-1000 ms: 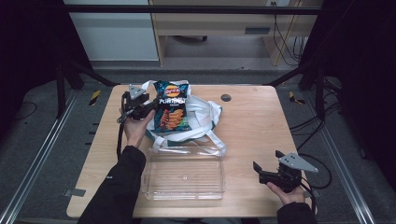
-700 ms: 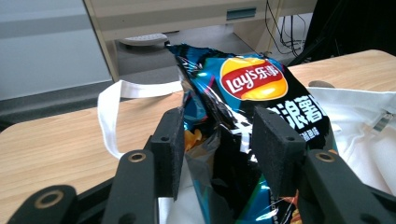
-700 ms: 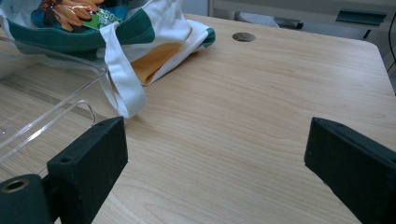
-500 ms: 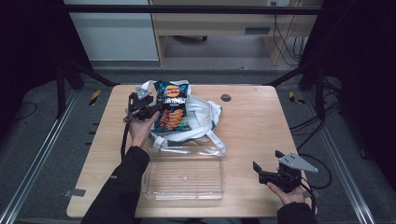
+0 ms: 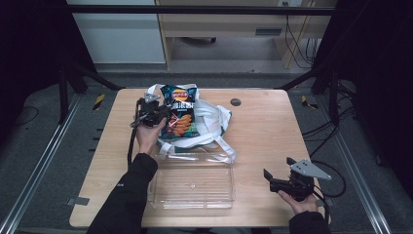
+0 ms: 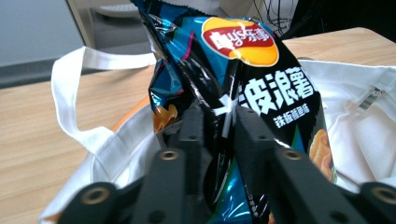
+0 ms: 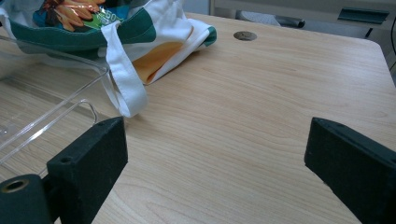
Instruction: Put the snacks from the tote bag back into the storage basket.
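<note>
On the far left part of the wooden surface [image 5: 263, 126], my left gripper [image 5: 155, 115] has its fingers [image 6: 191, 135] pinched on the side of a bag of Lay's crisps [image 5: 178, 115]. Seen along the left gripper view, the two black fingers press a fold of the dark blue foil between them, just under the red and yellow logo, and the crisps bag [image 6: 233, 79] stands upright above them. It rises out of a white tote bag [image 5: 209, 127] with green trim, which lies slumped on the surface toward the far side, its long white straps [image 5: 221, 148] spread loose toward me. One strap loops behind the crisps in the left gripper view [image 6: 70, 93].

Nearer to me, a clear plastic tray [image 5: 192, 181] sits flat on the surface, its far edge touching or just under the tote's straps; I cannot tell which. My left forearm, in a black sleeve [image 5: 127, 195], reaches past the tray's left end.

My right gripper [image 5: 281, 181] rests low at the near right corner, well apart from the tote and just right of the tray. Its fingers [image 7: 88, 158] are spread wide with nothing between them, bare wood showing in the gap. From the right gripper view the tote bag [image 7: 154, 32] lies ahead to the left with the tray's clear rim [image 7: 56, 112] beside it, and a small round dark disc [image 7: 245, 35] is set in the surface farther off.
</note>
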A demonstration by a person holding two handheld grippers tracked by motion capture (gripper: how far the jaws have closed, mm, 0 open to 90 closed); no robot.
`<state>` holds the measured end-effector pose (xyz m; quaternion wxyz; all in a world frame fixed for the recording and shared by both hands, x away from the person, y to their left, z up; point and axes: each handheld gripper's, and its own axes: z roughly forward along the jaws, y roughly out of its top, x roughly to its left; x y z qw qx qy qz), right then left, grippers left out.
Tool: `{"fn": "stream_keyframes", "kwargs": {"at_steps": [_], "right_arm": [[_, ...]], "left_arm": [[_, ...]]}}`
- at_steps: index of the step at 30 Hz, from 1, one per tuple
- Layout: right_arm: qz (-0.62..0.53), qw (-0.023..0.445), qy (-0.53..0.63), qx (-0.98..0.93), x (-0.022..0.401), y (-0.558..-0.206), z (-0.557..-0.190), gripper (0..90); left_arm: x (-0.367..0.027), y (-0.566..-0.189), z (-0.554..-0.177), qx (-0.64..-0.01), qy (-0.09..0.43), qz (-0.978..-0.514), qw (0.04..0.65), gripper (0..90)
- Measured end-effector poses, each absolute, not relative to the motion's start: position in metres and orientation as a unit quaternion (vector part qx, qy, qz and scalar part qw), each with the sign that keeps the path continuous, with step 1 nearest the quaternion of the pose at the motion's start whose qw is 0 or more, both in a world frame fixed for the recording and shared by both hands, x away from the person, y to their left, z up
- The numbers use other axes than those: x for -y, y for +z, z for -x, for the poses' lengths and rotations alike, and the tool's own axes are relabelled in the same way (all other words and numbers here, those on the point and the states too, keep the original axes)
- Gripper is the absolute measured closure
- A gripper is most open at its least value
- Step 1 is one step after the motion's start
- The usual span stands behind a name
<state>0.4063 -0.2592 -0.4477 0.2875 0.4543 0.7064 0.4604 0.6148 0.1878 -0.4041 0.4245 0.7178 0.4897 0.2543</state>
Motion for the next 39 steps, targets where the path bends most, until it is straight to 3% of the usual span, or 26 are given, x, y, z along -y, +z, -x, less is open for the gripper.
{"fn": "stream_keyframes", "kwargs": {"at_steps": [7,17,39], "right_arm": [[-0.455,0.287,0.459,-0.707,0.259,-0.448,-0.407,6.3],[-0.455,0.287,0.459,-0.707,0.259,-0.448,-0.406,6.3],[-0.458,0.288,0.459,-0.705,0.259,-0.448,-0.406,6.3]], "left_arm": [[-0.184,-0.403,-0.612,-0.478,0.249,-0.730,0.420,90.0],[-0.180,-0.395,-0.592,-0.425,0.262,-0.741,0.450,90.0],[-0.176,-0.398,-0.531,-0.364,0.264,-0.769,0.454,90.0]]}}
